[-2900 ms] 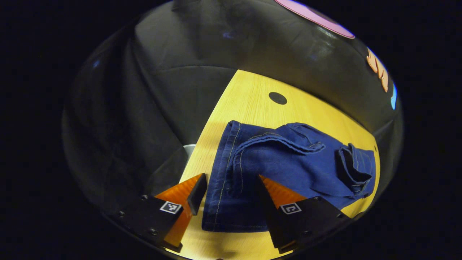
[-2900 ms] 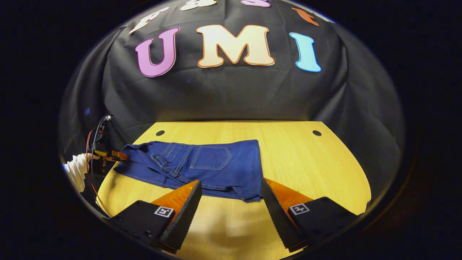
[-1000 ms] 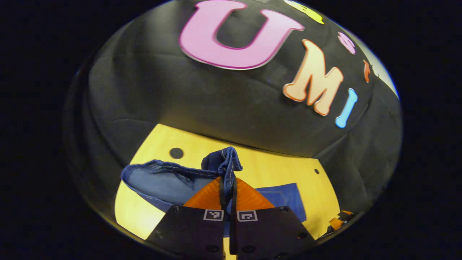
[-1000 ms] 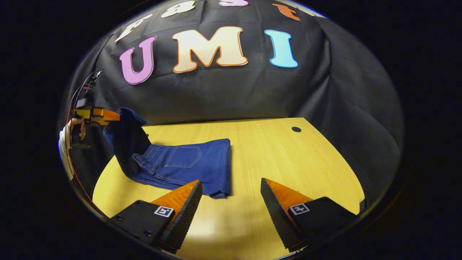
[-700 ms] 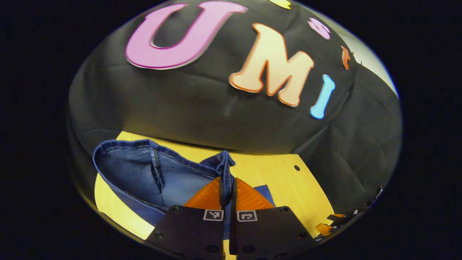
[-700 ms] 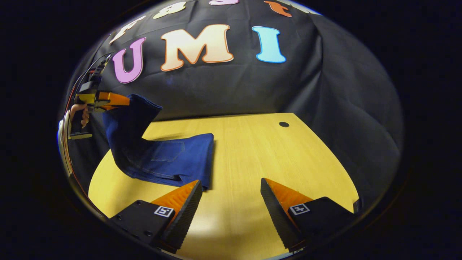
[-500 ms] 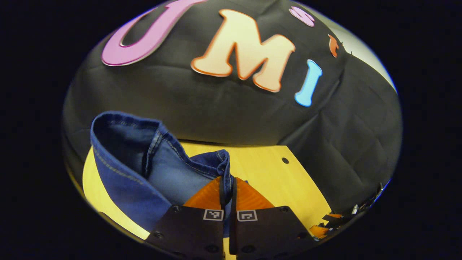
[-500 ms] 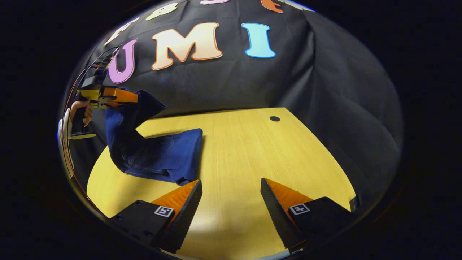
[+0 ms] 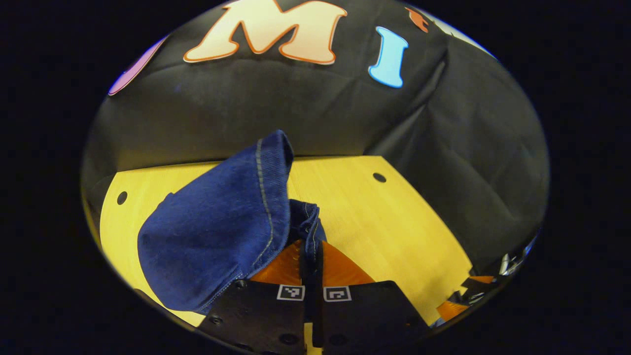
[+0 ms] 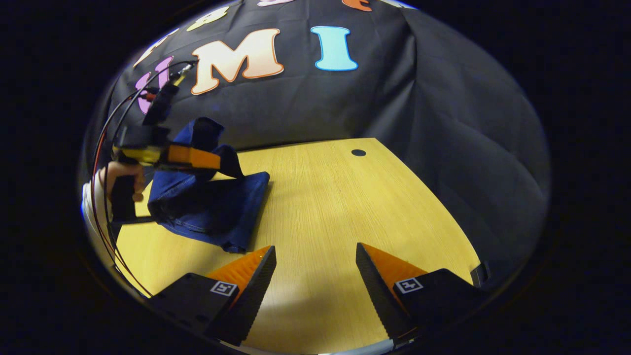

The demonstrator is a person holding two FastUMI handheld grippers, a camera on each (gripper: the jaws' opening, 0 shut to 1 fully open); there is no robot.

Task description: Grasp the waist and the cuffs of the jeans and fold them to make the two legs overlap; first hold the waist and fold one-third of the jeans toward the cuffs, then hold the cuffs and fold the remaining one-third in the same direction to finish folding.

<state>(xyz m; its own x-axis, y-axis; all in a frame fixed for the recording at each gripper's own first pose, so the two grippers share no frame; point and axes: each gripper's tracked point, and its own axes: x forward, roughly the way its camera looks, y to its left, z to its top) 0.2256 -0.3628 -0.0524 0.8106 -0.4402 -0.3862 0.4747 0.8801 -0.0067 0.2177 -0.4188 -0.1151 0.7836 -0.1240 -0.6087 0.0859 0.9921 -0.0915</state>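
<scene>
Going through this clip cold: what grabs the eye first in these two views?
The dark blue denim jeans, one end pinched in the shut left gripper and lifted over the rest of the pile on the yellow wooden table. In the right gripper view, the right gripper hangs open over bare tabletop, apart from the jeans.

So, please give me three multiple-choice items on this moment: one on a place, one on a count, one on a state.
1. Where does the lifted end of the jeans hang?
A. above the folded part
B. off the table's right edge
C. on the floor

2. How many round holes show in the table in the left gripper view?
A. none
B. two
C. five

3. The right gripper is:
A. shut on denim
B. open
C. shut, empty

Answers: 1 A, the left gripper holds it there; 2 B, one near each far corner; 3 B, fingers apart over bare wood.
</scene>
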